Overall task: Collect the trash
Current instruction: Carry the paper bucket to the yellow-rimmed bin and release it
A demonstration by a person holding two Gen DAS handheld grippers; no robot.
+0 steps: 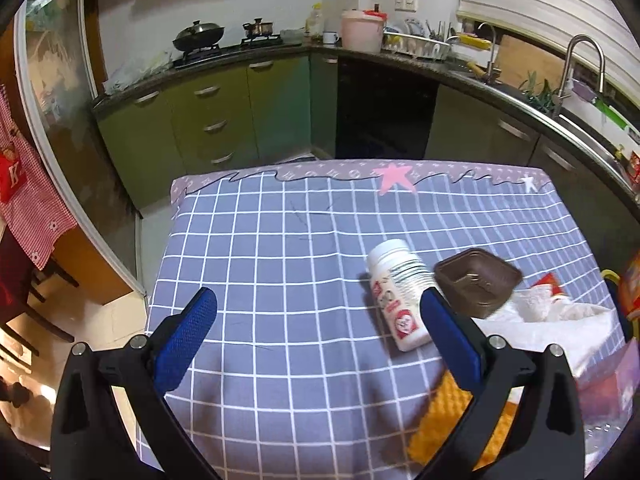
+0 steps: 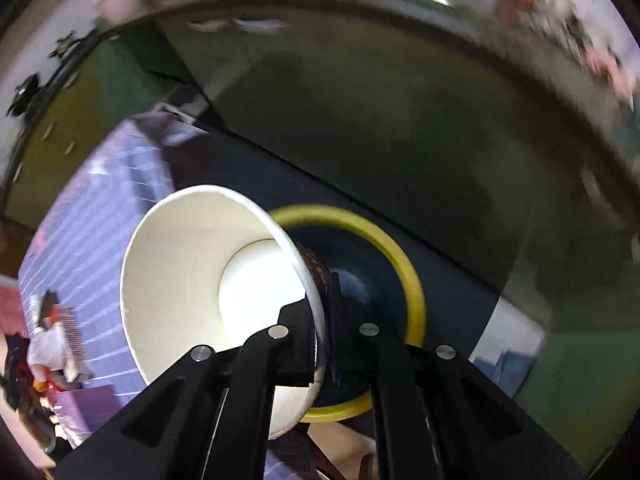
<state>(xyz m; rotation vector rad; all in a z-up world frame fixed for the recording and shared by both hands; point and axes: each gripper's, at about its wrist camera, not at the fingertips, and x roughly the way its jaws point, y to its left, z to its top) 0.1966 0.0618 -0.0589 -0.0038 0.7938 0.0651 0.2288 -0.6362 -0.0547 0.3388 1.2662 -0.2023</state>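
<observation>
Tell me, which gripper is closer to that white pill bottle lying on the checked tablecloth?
Left. The left gripper hangs open just above the white bottle, one finger beside it. The right gripper is off past the table edge, clamping a paper cup over a yellow-rimmed bin.

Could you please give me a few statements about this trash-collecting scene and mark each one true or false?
1. The right gripper pinches the wall of a paper cup. True.
2. The left gripper holds the white bottle. False: its jaws are open and hold nothing.
3. The white bottle lies on its side on the checked tablecloth. True.
4. The cup is full of liquid. False: its white inside looks empty.
</observation>
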